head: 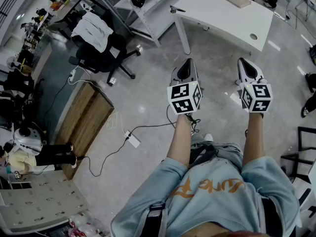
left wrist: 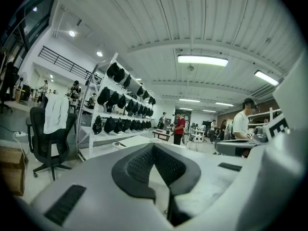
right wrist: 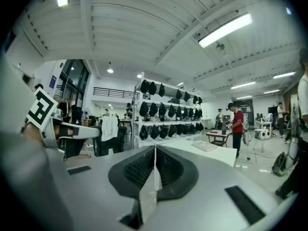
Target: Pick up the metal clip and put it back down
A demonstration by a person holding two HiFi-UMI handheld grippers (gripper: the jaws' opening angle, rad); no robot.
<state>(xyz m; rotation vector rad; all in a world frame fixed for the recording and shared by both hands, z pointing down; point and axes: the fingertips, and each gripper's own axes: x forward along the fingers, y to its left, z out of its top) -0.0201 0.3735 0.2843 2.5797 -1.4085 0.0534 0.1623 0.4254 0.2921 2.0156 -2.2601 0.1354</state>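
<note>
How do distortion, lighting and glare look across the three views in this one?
Head view: fisheye curves the white rectangular desk; light is even, no glare. Left gripper view: black rounded corners, bowed ribbed white ceiling, long ceiling strip light blown out. Right gripper view: same dark corners; slanted ceiling tube light glares white.

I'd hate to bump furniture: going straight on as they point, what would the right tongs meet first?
Probably the white table, ahead of the shut right tongs; depth is hard to judge.
</note>
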